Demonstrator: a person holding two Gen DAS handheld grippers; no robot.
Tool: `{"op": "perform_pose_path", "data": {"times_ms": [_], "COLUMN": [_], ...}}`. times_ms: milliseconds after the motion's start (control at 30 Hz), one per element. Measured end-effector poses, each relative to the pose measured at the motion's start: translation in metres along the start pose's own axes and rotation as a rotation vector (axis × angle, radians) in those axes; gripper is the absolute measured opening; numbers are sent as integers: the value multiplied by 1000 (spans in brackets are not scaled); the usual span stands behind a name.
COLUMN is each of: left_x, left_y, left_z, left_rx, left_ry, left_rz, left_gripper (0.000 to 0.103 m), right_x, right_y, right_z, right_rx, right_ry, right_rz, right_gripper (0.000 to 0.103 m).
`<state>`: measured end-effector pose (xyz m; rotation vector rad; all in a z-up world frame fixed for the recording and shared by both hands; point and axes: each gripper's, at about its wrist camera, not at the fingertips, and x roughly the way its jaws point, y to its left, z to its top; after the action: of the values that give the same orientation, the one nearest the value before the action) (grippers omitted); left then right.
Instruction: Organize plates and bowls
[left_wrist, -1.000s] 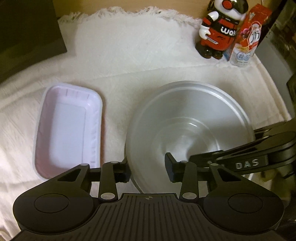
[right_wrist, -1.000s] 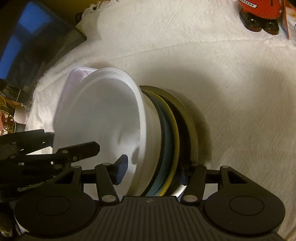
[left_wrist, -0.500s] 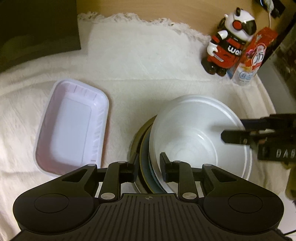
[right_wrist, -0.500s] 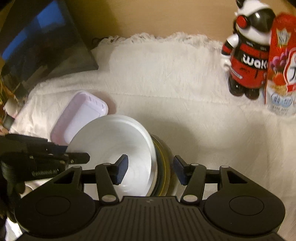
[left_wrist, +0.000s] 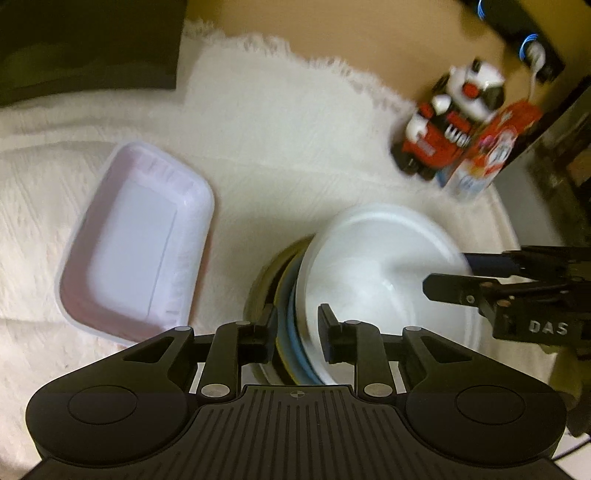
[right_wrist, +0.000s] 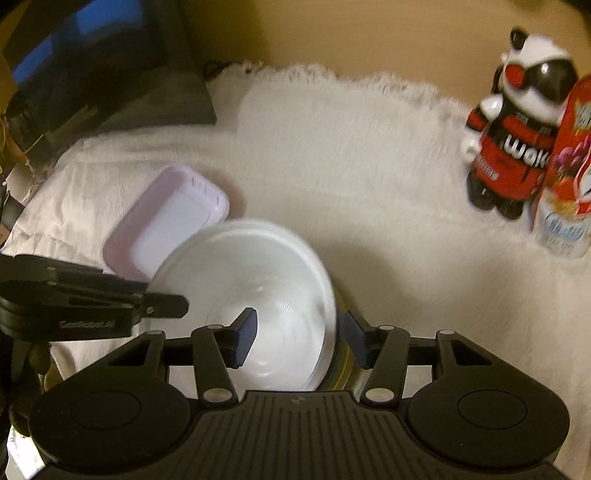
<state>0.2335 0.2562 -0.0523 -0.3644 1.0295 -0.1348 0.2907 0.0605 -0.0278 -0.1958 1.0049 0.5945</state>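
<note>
A stack of dishes is held up off the white cloth: a white bowl (left_wrist: 384, 269) on top, with blue, yellow and dark olive plates (left_wrist: 284, 295) under it. My left gripper (left_wrist: 297, 328) is shut on the stack's near rim, one finger under and one inside the bowl. My right gripper (right_wrist: 299, 332) grips the opposite rim of the stack, where the white bowl (right_wrist: 251, 295) fills the gap between its fingers. A pale pink rectangular tray (left_wrist: 136, 243) lies on the cloth to the left; it also shows in the right wrist view (right_wrist: 166, 221).
A white cloth (left_wrist: 280, 129) covers the table. A red, black and white robot figure (left_wrist: 450, 118) and a red carton (left_wrist: 487, 151) stand at the back right. A dark box (left_wrist: 88, 44) sits at the back left. A tan wall runs behind.
Both grippers have risen with the stack, which has levelled out from steeply tilted. The cloth, tray and figure now look farther away.
</note>
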Motion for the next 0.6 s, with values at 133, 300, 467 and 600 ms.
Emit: {"op": "perform_pose_path", "data": {"times_ms": [133, 300, 467, 600], "left_x": [-25, -47, -54, -54], "left_y": [12, 35, 63, 80], "left_z": [8, 22, 35, 45], "left_rx": [-18, -39, -37, -27], "left_ry": [-98, -170, -188, -187], "left_rz": [-12, 60, 162, 186], "left_gripper": [27, 27, 27, 27], "right_x": [-9, -9, 6, 20], "right_y": [9, 24, 49, 65], "right_z": [13, 32, 47, 56], "right_rx": [-32, -29, -51, -50], "right_ry": [-59, -95, -68, -39], "right_rz": [-40, -29, -6, -2], "right_gripper": [53, 56, 56, 56]}}
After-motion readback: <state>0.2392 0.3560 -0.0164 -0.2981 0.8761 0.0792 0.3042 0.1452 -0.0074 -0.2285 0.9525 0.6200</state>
